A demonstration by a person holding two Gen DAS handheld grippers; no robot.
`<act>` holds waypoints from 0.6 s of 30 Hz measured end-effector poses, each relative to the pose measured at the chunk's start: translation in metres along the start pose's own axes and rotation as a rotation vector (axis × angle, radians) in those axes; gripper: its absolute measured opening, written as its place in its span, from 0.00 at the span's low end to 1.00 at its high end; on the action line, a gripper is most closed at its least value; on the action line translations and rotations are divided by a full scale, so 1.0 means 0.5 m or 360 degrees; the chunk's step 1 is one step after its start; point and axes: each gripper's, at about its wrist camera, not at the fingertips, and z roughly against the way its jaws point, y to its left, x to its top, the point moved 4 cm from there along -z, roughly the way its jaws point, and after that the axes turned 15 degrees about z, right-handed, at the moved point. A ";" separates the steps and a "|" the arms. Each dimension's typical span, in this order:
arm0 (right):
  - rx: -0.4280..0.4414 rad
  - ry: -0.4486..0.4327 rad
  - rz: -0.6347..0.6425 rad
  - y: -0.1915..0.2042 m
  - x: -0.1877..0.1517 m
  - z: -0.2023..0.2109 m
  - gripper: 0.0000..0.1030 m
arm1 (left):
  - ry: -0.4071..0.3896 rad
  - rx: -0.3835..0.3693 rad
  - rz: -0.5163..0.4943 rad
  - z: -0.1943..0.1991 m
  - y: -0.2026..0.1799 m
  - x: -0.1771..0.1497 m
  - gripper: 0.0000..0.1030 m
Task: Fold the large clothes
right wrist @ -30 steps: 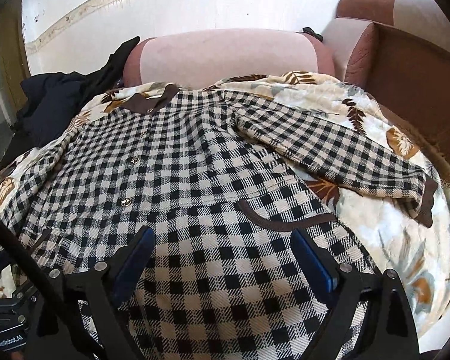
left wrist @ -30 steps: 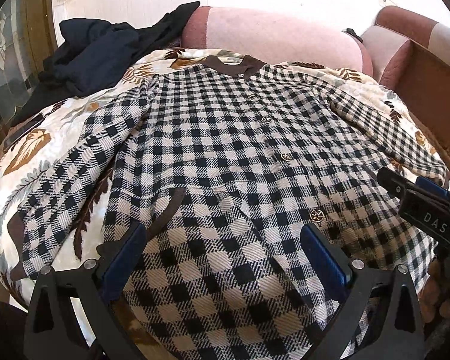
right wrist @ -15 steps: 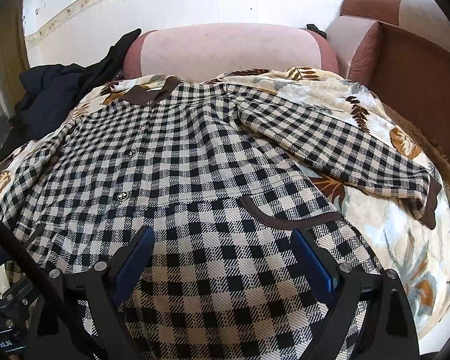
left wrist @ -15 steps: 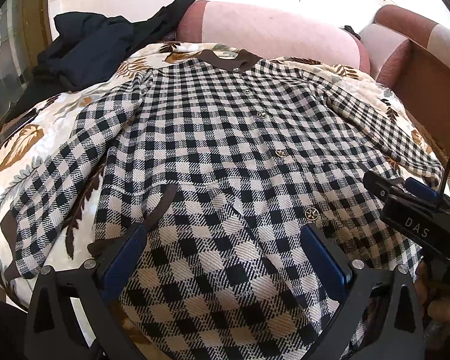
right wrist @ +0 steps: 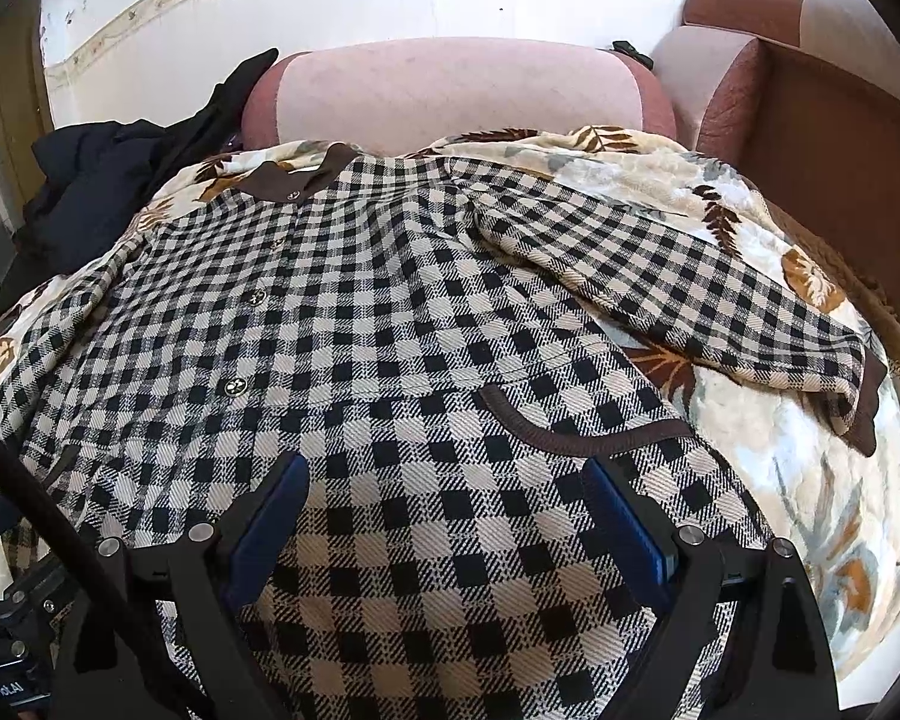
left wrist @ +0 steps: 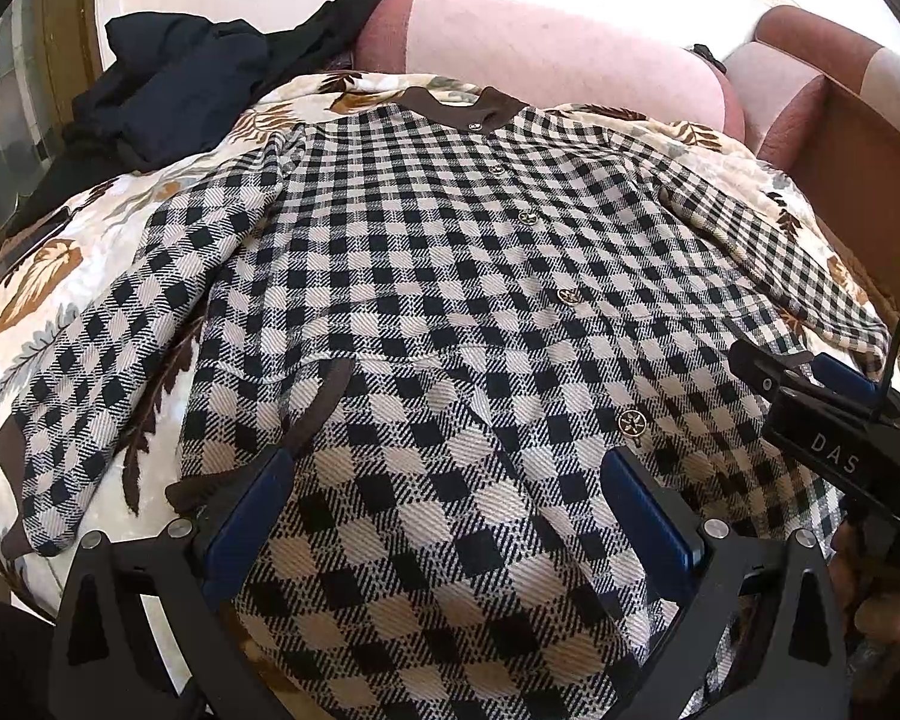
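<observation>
A large black-and-cream checked coat (left wrist: pixel 438 276) (right wrist: pixel 390 324) with a brown collar (left wrist: pixel 450 108) and gold buttons lies face up, spread on a leaf-patterned blanket (left wrist: pixel 48 276) over a sofa. Both sleeves lie out to the sides. My left gripper (left wrist: pixel 447 498) stands open just above the coat's lower left front, near a brown-trimmed pocket (left wrist: pixel 312 414). My right gripper (right wrist: pixel 447 504) stands open above the lower right front, beside the other pocket (right wrist: pixel 570 426). The right gripper's body (left wrist: pixel 834 420) shows at the right edge of the left wrist view. Neither holds any cloth.
A heap of dark clothes (left wrist: pixel 174 90) (right wrist: pixel 114 180) lies at the back left. The pink sofa backrest (left wrist: pixel 546 60) (right wrist: pixel 450 90) stands behind the collar, a brown armrest (right wrist: pixel 822 138) to the right. A black cable (right wrist: pixel 48 516) crosses the right wrist view's lower left.
Both grippers have moved forward and lower over the coat's hem, so the fabric looks larger. Their fingers have stayed open and the coat has not shifted.
</observation>
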 end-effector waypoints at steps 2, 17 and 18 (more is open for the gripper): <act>-0.0003 -0.0003 0.0005 -0.001 0.000 0.001 0.92 | 0.0003 0.0001 0.0002 -0.002 0.001 -0.001 0.99; -0.0003 0.0010 0.0021 -0.001 -0.005 -0.006 0.92 | 0.0027 0.0015 0.0012 -0.014 0.005 -0.005 0.99; -0.0004 0.0011 0.0025 -0.001 -0.006 -0.006 0.92 | 0.0028 0.0018 0.0013 -0.015 0.006 -0.005 0.99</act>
